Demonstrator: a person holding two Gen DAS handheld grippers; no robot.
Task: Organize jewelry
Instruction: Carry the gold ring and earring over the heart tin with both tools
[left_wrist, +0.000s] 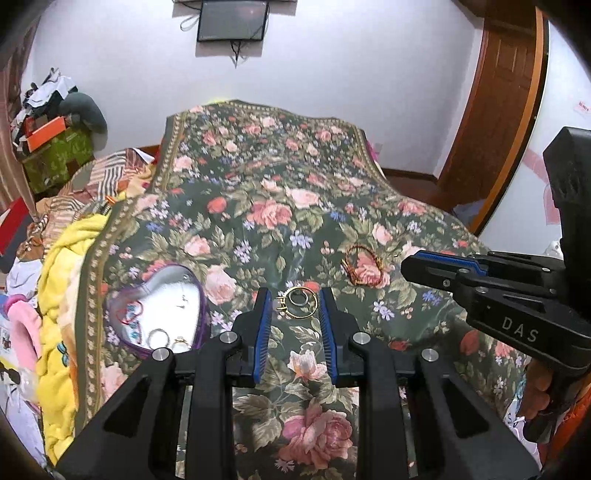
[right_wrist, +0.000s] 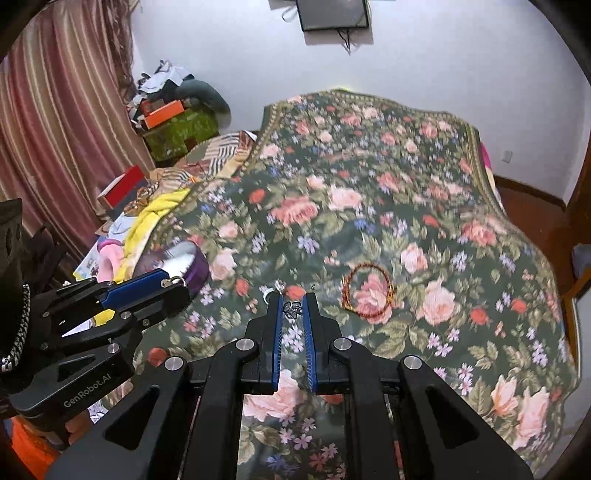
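My left gripper (left_wrist: 295, 295) is shut on a cluster of gold rings (left_wrist: 297, 302) that spans the gap between its blue pads. It hovers just right of a purple heart-shaped box (left_wrist: 127, 343), whose white lining holds several small pieces. My right gripper (right_wrist: 291, 301) is shut on a small dark ornament (right_wrist: 291, 308), with the pads close together. It hangs over the floral bedspread (right_wrist: 369, 206). A red and gold beaded bracelet (right_wrist: 367, 295) lies on the bedspread to its right. The left gripper (right_wrist: 177, 286) also shows at the left in the right wrist view, in front of the box (right_wrist: 197, 271).
A small silver ring (right_wrist: 267, 294) lies on the bedspread by my right gripper's left finger. Yellow and pink cloths (left_wrist: 62, 280) are heaped at the bed's left edge. Boxes and clutter (left_wrist: 51, 140) stand in the far left corner. A wooden door (left_wrist: 495, 110) is at the right.
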